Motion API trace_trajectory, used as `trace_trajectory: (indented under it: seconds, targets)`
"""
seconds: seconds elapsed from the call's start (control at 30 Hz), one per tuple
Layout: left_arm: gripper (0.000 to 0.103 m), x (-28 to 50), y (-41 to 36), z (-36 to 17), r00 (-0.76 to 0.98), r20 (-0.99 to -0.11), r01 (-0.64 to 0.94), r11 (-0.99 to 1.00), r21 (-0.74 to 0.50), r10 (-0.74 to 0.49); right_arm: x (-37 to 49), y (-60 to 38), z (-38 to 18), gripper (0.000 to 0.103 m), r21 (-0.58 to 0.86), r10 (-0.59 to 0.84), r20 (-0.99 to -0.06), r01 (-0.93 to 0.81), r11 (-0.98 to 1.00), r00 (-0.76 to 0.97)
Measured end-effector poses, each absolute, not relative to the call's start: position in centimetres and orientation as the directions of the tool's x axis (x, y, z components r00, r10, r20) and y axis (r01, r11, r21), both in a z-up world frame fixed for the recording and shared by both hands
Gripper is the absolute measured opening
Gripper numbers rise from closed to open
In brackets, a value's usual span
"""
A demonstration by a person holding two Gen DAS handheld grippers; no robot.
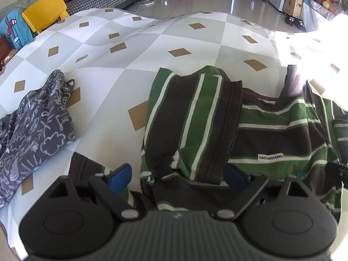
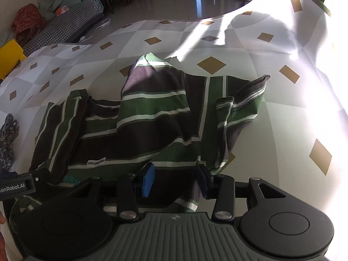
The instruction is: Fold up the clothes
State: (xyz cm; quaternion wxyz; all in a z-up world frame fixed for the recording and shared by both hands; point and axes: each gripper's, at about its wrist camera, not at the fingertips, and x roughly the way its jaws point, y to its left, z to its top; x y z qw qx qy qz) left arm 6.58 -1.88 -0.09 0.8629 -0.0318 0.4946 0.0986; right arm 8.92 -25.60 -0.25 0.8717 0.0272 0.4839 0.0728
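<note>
While I hold my left gripper [image 1: 174,179] over the near edge of the striped shirt [image 1: 282,134], its jaws stand wide apart and grasp nothing; the left sleeve [image 1: 195,126], already turned in over the body, lies just ahead between the two blue pads [image 1: 120,177], its long axis running away from me toward the far side of the checked tablecloth [image 1: 121,50]; a patterned grey garment [image 1: 32,130] lies apart to the left, untouched; the shirt's white label [image 1: 271,157] sits to the right, so most of the body lies to the right of this gripper. In the right wrist view, my right gripper [image 2: 174,180] hangs over the same near hem with its jaws partly apart; dark cloth runs between the pads [image 2: 149,179], but I cannot tell whether they press on it; the shirt [image 2: 141,134] spreads ahead and to the left, and the other sleeve [image 2: 241,106] sticks out ahead and to the right, rumpled and tilted up toward the sunlit patch, its long axis slanting away to the right. I judge that sleeve the next thing to fold in; it lies nearer my right gripper than my left, which sits at the picture's left edge [image 2: 19,186], and it would have to travel leftward across the body.
</note>
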Motion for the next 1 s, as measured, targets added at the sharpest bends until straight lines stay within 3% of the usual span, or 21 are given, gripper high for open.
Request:
trace_trajectory:
  seconds: [0.47, 0.67, 1.0]
  targets:
    - [0.094, 2.2, -1.9, -0.2, 0.505, -0.850, -0.230, 0.973, 0.034, 0.150, 4.3, -23.7, -0.2, 0.043, 0.184, 0.252, -0.840, -0.183, 0.966, 0.481]
    - [0.095, 1.1, -2.1, -1.5, 0.483, -0.858, -0.251, 0.966, 0.054, 0.174, 3.2, -22.5, -1.9, 0.048, 0.123, 0.216, -0.868, -0.228, 0.966, 0.447]
    - [0.100, -0.2, -2.4, -3.8, 0.454, -0.875, -0.287, 0.957, 0.037, 0.170, 1.2, -21.5, -2.9, 0.050, 0.009, 0.167, -0.833, -0.289, 0.957, 0.527]
